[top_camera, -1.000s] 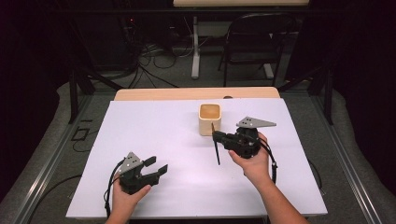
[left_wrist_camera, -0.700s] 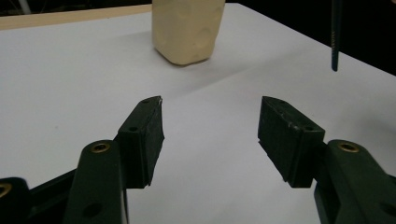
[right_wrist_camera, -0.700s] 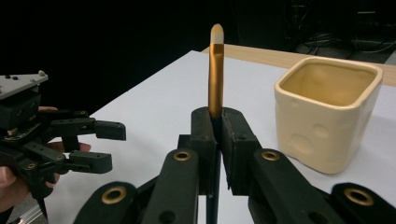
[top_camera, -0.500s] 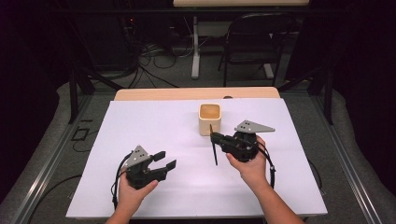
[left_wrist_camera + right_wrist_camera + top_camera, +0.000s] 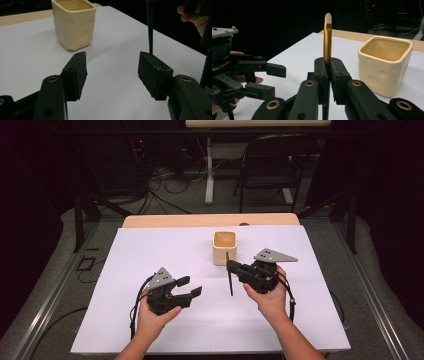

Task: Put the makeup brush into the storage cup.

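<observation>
Between the clenched jaws of the right gripper [image 5: 327, 75] a slim black-handled brush with a gold ferrule [image 5: 327, 40] stands upright, just beside the cream square ceramic cup [image 5: 385, 65]. Judged next: drop it in. The left gripper [image 5: 186, 287] hovers released, jaws empty.

Both grippers [image 5: 190, 286] [image 5: 231, 266] black, grey three-cornered plate on top. Brass-coloured rivets on jaw links. Black cable trails from each.
</observation>
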